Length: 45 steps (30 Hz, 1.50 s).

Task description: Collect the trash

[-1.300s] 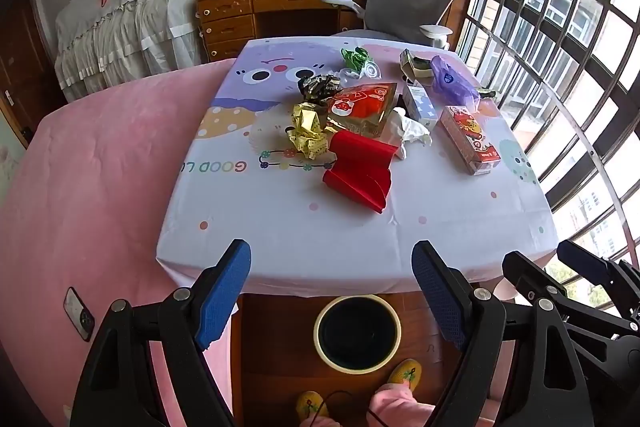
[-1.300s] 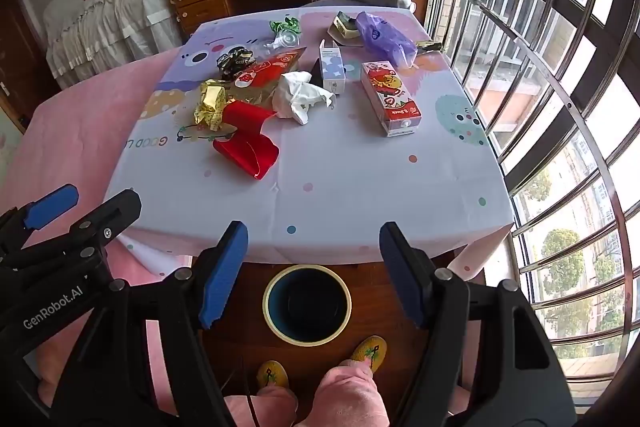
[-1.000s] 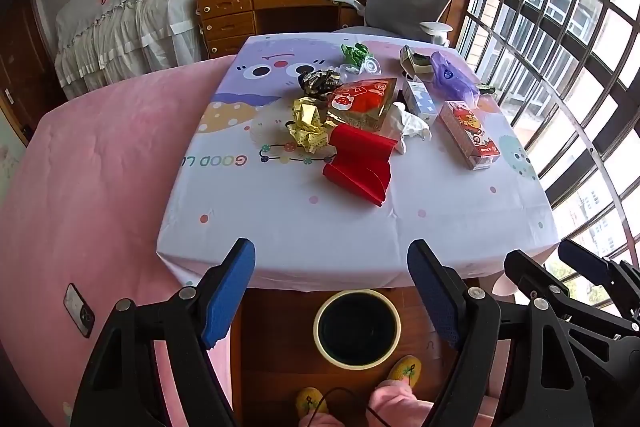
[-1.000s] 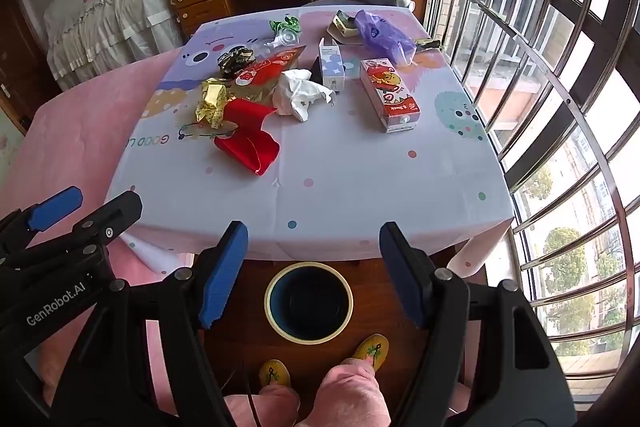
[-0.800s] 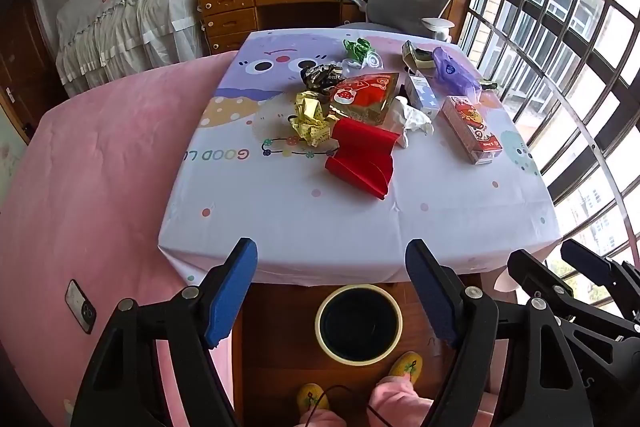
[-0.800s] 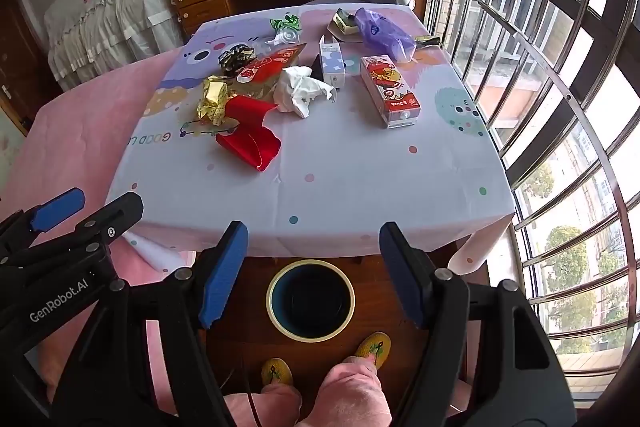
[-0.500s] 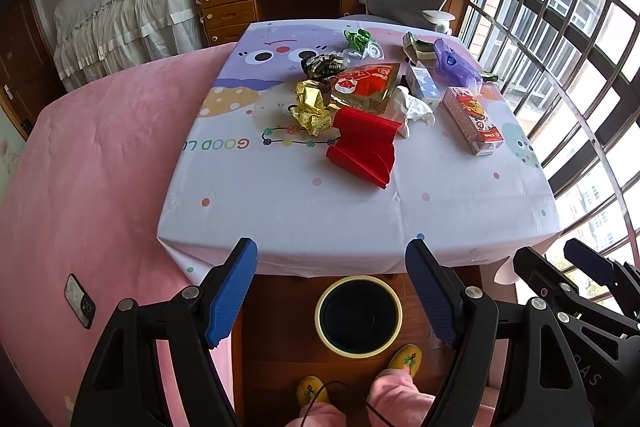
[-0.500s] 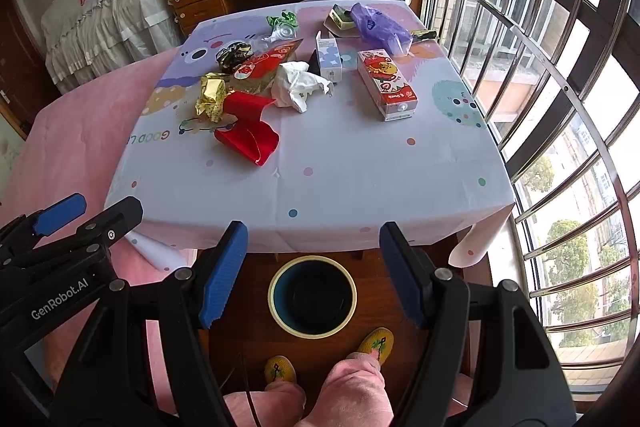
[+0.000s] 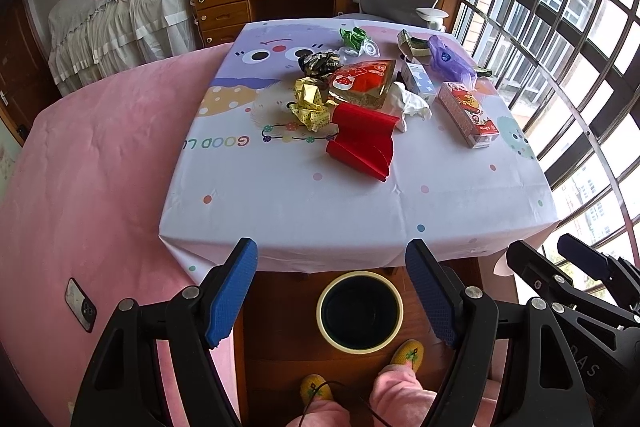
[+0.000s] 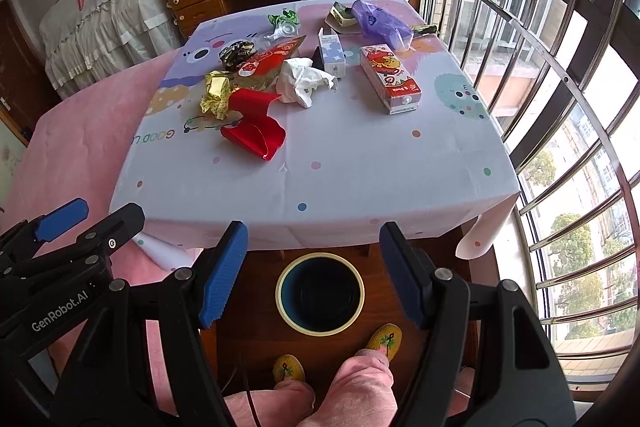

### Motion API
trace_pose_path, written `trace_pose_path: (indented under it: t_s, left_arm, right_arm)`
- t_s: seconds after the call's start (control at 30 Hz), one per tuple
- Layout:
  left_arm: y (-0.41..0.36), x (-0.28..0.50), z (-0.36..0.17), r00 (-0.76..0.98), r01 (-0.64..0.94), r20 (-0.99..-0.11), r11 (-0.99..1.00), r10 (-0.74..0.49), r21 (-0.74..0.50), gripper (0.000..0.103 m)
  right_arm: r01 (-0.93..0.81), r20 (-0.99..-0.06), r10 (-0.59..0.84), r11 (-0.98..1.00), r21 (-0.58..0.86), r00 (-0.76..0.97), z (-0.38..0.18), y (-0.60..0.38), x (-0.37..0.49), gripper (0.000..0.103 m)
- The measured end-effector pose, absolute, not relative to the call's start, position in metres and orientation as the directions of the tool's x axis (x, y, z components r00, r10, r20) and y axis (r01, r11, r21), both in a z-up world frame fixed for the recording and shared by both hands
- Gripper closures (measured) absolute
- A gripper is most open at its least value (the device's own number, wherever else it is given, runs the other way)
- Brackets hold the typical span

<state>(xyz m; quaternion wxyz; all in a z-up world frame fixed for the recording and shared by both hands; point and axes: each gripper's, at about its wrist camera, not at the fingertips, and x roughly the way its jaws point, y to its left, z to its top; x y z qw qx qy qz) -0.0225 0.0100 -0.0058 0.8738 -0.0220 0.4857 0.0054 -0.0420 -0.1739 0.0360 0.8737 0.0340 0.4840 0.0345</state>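
We hold both the left tongs (image 9: 332,291) and right tongs (image 10: 313,269) apart and empty above the bin (image 9: 360,311); crumpled, colourful trash (image 9: 360,143) litters the table's (image 9: 320,203) far half.

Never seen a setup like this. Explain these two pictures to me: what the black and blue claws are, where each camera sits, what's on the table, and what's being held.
A person holds two hand-held clamps, each with a camera looking along its blue-padded fingers. One picture comes from the left gripper, the other from the right gripper. Both are open and hold nothing. On the table lies trash: a red wrapper, gold foil, a crumpled tissue, a purple bag and a red carton. A bin stands on the floor below.
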Motion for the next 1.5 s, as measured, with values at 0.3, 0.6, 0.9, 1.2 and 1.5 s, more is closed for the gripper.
trace_pose_path:
  t_s: [0.3,0.6,0.9,1.2,1.5]
  left_arm:
    - [0.017,-0.036,-0.001,0.541,-0.006,-0.841,1.000,-0.009,-0.014,0.025]
    - [0.027,-0.051,0.001,0.546,0.006,-0.838,1.000,-0.020,-0.020,0.025]
    - [0.035,-0.065,0.007,0.564,0.029,-0.824,0.998,-0.056,-0.049,0.025]
    - [0.039,-0.059,0.010,0.570,0.039,-0.816,0.995,-0.094,-0.087,0.025]
    - [0.055,-0.032,0.007,0.575,0.006,-0.816,0.998,-0.061,-0.070,0.025]
  right_arm:
    - [-0.009,-0.839,0.098,0.994,0.110,0.535,0.037,-0.161,-0.053,0.036]
    - [-0.002,-0.833,0.101,0.993,0.119,0.544,0.037,-0.150,-0.067,0.036]
    - [-0.013,-0.834,0.107,0.993,0.119,0.542,0.037,-0.138,-0.076,0.036]
    - [-0.004,-0.825,0.090,0.994,0.106,0.558,0.043,-0.139,-0.075,0.038]
    - [-0.005,-0.826,0.091,0.994,0.107,0.557,0.041,-0.134,-0.054,0.038]
